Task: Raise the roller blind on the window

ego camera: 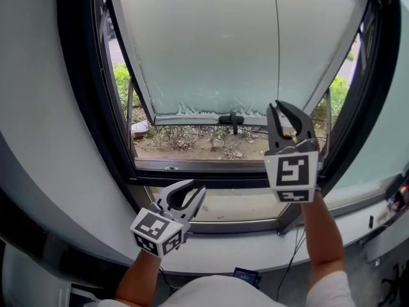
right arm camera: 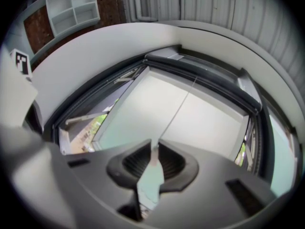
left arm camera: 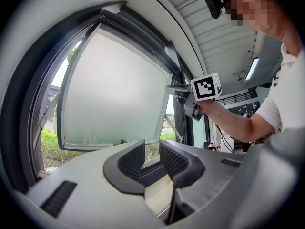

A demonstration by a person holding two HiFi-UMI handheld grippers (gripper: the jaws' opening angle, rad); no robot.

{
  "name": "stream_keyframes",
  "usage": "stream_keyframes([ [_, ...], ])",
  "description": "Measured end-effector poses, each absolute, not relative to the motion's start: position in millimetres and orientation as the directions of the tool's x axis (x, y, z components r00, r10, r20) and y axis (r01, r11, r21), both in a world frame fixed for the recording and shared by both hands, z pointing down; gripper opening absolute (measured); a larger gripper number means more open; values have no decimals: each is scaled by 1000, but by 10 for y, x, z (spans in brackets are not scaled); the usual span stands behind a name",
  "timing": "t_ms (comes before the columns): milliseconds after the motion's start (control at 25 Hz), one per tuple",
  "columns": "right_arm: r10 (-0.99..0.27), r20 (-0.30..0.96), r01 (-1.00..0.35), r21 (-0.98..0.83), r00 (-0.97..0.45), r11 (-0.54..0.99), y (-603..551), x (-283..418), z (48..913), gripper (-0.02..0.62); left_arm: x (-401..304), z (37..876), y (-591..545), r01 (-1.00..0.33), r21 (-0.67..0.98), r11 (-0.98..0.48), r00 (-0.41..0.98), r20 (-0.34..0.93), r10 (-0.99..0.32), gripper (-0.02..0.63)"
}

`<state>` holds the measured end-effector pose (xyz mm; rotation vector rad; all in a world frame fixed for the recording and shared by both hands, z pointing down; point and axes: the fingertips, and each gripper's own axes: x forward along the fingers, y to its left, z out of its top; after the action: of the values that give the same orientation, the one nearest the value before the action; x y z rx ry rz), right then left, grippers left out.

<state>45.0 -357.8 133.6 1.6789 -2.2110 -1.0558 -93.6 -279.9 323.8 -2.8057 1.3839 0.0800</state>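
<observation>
Frosted pane (ego camera: 204, 50) of window tilted outward in black frame (ego camera: 89, 107). Thin cord (ego camera: 276, 43) hangs in front of pane, right of centre. R tongs (ego camera: 277, 107) at pane's lower edge, nearly closed, tips pinching cord. L tongs (ego camera: 197, 188) lower, by frame's bottom rail, spread, nothing btwn. Blind itself not made out.

Dark-framed window (ego camera: 80, 94) in pale grey wall (ego camera: 32, 107); daylight outside, green shrubs (ego camera: 121, 78), bare soil (ego camera: 192, 142); white shelf unit (right arm camera: 74, 6) indoors.
</observation>
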Motion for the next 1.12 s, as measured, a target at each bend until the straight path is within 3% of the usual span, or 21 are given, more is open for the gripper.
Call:
stream_keyframes([
  [1120,-883,-282,-795,588,-375,150,-3606,325,1309,58,-991,3205,-2833,-793,22,-609,607,-62,-792,110],
])
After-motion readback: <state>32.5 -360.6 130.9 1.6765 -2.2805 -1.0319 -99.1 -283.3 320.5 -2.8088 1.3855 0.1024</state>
